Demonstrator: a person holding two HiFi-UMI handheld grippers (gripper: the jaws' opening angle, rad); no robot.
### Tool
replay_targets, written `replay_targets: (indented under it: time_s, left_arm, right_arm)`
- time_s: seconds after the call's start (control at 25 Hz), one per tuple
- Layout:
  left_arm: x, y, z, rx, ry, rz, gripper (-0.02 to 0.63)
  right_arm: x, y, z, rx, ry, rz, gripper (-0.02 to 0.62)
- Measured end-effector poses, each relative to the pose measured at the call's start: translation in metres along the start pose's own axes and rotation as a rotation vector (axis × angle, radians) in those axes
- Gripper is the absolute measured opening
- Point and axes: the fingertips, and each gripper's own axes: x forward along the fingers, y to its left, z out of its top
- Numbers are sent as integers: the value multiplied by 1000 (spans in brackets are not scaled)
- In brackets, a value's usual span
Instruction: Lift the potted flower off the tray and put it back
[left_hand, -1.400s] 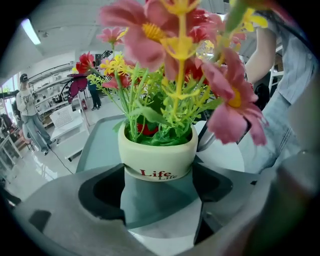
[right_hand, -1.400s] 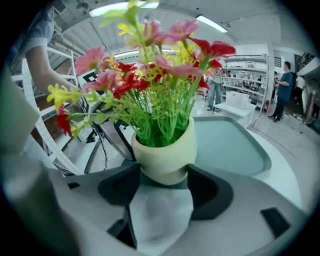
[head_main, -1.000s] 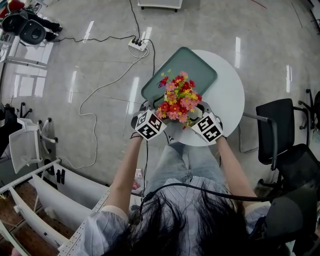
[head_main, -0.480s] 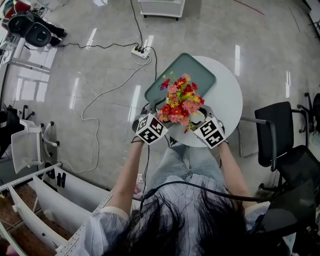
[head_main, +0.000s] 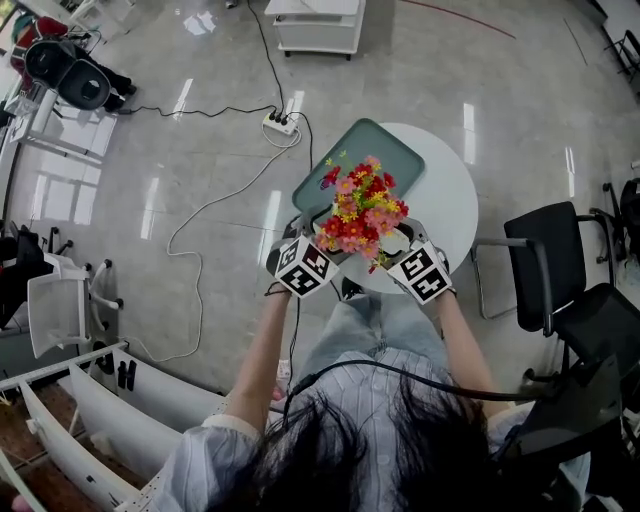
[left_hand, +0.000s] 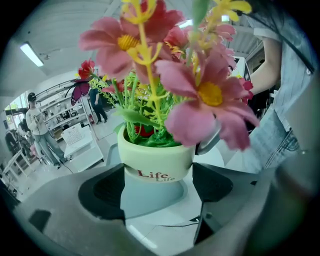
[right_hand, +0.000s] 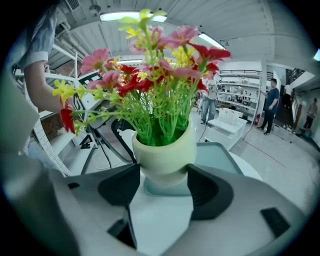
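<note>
**Flower pot held between both grippers above the bench's near edge**

The cream, round ceramic pot (left_hand: 156, 161) – "Life" printed in dark red on its wall, with a greyer, narrower lower part – is gripped from two sides. In the left gripper view, the left gripper (left_hand: 155, 192) has its jaws clamped on that lower part, one black pad pressed to each flank. The right gripper (right_hand: 162, 189) does the same from the opposite side, its dark pads tight against the pot's foot.

The pot holds a dense bunch of artificial flowers (head_main: 361, 212) – pink, red and yellow blooms on bright green stems that fill its mouth. A small purple butterfly ornament (left_hand: 80, 91) stands among them on the outer side.

In the head view the bunch hangs over the near part of the round white bench (head_main: 455, 200), between the two marker cubes. The grey-green rounded rectangular tray (head_main: 385, 150) lies flat on the bench behind it, its floor showing from the blooms to the far rim. In the right gripper view the tray sits beyond the pot, with white bench top under the jaws.

A black chair (head_main: 548, 262) stands right of the bench. A white power strip (head_main: 277, 124) with black cables lies on the glossy floor beyond.
</note>
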Motion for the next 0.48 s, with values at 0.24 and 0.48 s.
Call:
replay_targets:
  time_s: [0.24,0.48]
  left_arm:
    - [-9,-11,9,1,-11,21,410]
    - [-17,-15,22,-17,-29,56,410]
  right_arm:
    - [-13,4,-5,-7,0,-10,302]
    - [-25,4,7,-30,-35,0,302]
